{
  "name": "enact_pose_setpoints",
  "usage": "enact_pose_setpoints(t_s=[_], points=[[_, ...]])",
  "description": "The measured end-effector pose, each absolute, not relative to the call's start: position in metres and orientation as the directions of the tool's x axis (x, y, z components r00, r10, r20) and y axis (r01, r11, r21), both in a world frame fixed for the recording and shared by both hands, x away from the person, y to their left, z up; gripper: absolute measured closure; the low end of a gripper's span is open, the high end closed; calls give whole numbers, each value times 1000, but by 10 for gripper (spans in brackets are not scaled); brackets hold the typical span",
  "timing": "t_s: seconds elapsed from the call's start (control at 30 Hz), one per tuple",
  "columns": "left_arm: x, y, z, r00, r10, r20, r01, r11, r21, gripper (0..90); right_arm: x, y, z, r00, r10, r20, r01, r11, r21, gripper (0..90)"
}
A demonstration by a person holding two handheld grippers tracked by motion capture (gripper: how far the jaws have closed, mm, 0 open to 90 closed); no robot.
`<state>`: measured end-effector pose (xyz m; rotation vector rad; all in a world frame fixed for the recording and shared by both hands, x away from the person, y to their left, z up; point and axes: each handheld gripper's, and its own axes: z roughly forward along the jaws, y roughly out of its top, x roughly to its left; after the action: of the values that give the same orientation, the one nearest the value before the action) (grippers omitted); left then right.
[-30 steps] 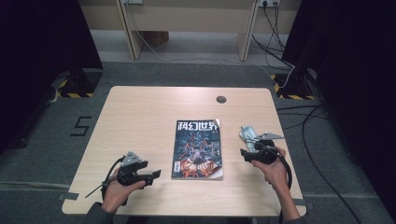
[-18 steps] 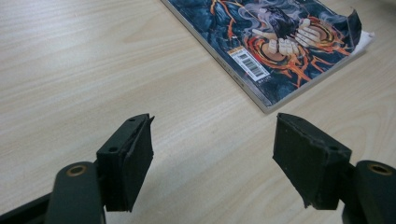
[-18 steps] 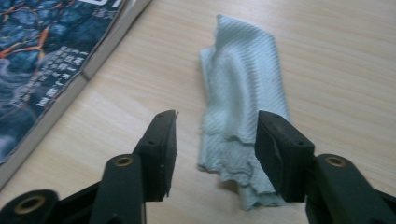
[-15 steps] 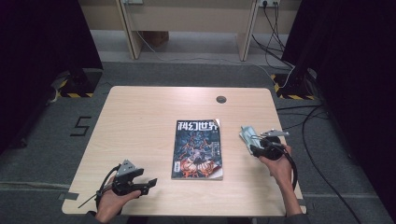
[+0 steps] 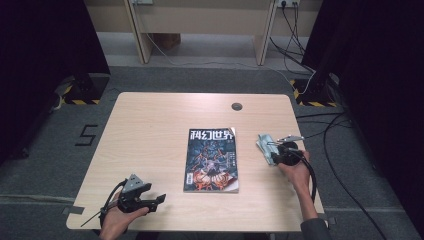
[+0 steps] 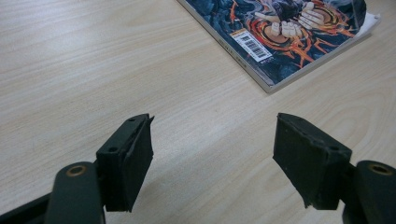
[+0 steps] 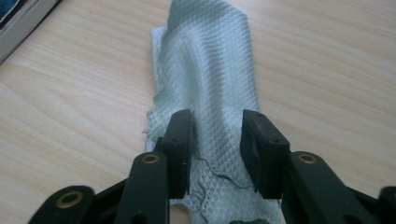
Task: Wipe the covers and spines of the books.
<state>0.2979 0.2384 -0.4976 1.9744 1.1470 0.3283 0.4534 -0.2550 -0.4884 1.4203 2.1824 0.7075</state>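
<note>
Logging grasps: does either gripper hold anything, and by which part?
The right gripper has been closing over the near end of the pale cloth; a firm pinch cannot be told. The left gripper holds nothing.

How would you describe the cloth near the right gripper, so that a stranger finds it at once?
Start at the wooden table and find the magazine in its middle. To the right of it, near the table's right edge, lies a pale grey-green cloth, folded into a strip, between the right gripper's jaws. Its woven diamond pattern sets it apart from the glossy magazine.

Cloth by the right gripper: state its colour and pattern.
Pale grey-green cloth with a fine diamond weave, clearest in the right gripper view.
</note>
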Motion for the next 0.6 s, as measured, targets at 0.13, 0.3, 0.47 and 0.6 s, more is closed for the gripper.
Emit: enact_pose_setpoints(t_s=[0.13, 0.3, 0.47, 0.6], points=[[298, 238, -498, 555, 815, -166, 607, -261, 751, 276, 461, -248, -491, -405, 909, -95, 690, 372, 621, 681], [298, 238, -498, 556, 815, -165, 607, -262, 751, 276, 470, -242, -492, -424, 902, -80, 684, 377, 625, 695], [298, 237, -499, 556, 815, -161, 608, -267, 748, 277, 475, -237, -493, -450, 890, -70, 673, 390, 629, 697], [299, 237, -499, 557, 815, -163, 608, -266, 748, 276, 479, -232, -493, -470, 880, -70, 659, 402, 636, 697]])
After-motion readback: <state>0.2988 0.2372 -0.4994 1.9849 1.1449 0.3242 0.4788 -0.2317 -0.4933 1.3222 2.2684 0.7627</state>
